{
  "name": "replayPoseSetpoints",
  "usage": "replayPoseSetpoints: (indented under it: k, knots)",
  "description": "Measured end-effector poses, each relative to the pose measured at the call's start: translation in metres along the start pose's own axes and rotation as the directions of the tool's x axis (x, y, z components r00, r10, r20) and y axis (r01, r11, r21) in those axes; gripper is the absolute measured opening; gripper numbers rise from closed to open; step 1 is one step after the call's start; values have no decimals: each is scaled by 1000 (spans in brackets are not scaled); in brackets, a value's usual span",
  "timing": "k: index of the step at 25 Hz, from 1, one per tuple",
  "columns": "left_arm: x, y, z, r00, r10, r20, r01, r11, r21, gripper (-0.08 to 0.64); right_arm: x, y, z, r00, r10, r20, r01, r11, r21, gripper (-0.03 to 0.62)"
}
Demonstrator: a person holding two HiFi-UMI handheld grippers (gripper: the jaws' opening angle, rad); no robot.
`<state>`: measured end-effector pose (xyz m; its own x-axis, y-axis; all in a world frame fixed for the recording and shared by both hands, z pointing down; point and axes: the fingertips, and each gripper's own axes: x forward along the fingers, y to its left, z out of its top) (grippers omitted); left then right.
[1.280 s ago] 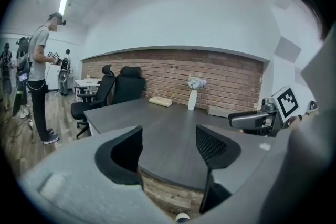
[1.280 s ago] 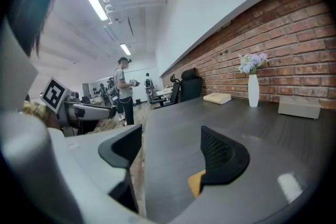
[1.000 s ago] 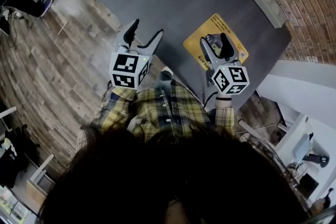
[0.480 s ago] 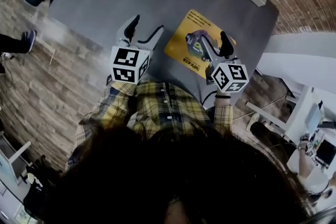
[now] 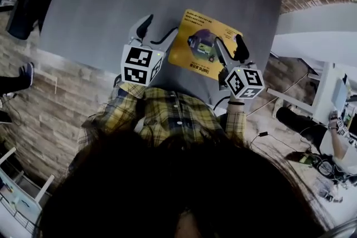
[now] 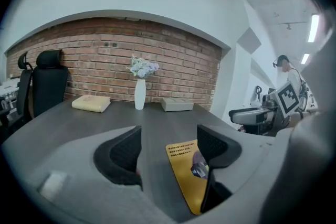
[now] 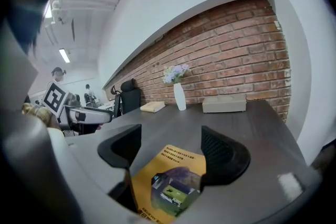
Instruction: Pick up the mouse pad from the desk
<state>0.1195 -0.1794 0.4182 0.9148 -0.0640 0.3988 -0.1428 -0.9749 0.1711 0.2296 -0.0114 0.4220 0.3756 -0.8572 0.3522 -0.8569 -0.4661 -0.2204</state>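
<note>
Head view: looked steeply down past dark hair and a plaid shirt onto a grey desk. Showed the yellow mouse pad lying flat near the desk's 6 o'clock edge, turned at an angle, with a printed picture at its middle. Caught the right gripper above the pad's 3 o'clock side, jaws spread wide and holding nothing; could not tell whether touching the pad. Caught the left gripper just beside the pad at 9 o'clock, over bare desk, likewise spread and empty.

Right gripper view: framed the pad between the parted jaws, with a white vase, a pale book and a grey box far off at 12 o'clock, against a brick wall.

Judged the pad thin, light and floppy, probably grippy underneath and hard to get a jaw beneath while flat. Judged the corner nearest 6 o'clock the best hold: pinch there, peel upward, expect sagging.
</note>
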Motion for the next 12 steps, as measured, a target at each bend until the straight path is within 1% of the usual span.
replayPoseSetpoints:
  k: [5,8,12]
  knots:
    - [21,-17,-5,998,-54,-30,54,998,14,327,-11,-14,-6,999,-38,-7,38,999,15,334]
    - [28,-27,-7,997,-66,-37,67,998,16,327,-18,-24,-8,999,-48,-11,49,999,20,334]
    - [35,-34,-12,997,-65,-52,66,998,12,327,-23,-33,-9,998,-54,-15,54,998,23,334]
